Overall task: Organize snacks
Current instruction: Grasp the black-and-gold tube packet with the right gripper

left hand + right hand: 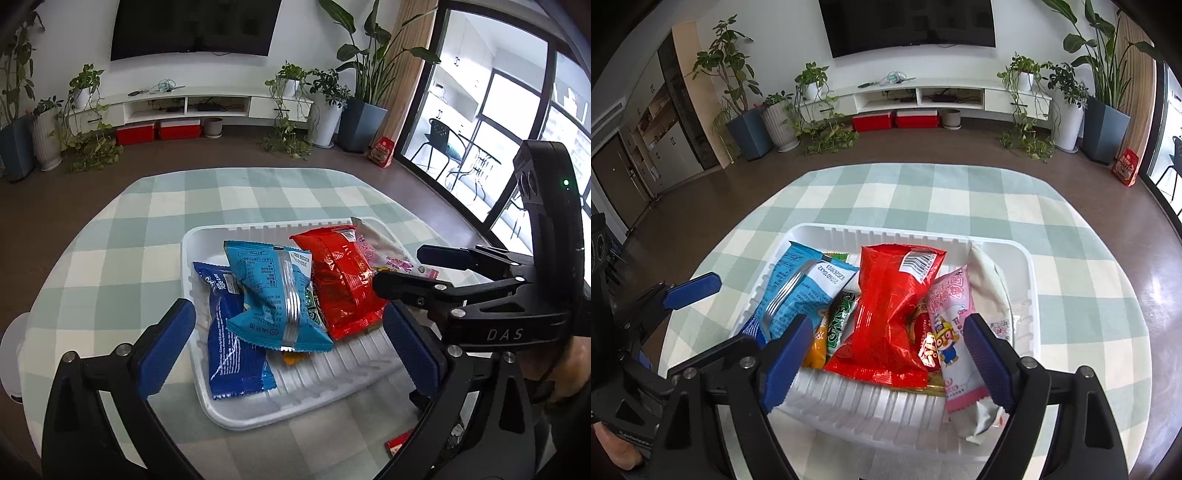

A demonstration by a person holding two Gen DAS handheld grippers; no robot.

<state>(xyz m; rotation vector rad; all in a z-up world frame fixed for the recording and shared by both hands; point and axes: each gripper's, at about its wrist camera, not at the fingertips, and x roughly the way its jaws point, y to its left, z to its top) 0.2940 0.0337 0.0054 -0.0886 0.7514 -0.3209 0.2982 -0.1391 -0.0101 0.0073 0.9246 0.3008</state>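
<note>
Snacks lie piled in the white tray on the checked worktop. Both the left tool and the right tool hover over the tray, released and empty. One red packet beside the tray looks left to collect.

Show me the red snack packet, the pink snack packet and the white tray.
red snack packet (pixel 886 314), right wrist view, middle of its crinkled face
pink snack packet (pixel 955 332), right wrist view, printed front near the cartoon
white tray (pixel 236 413), left wrist view, near rim
</note>
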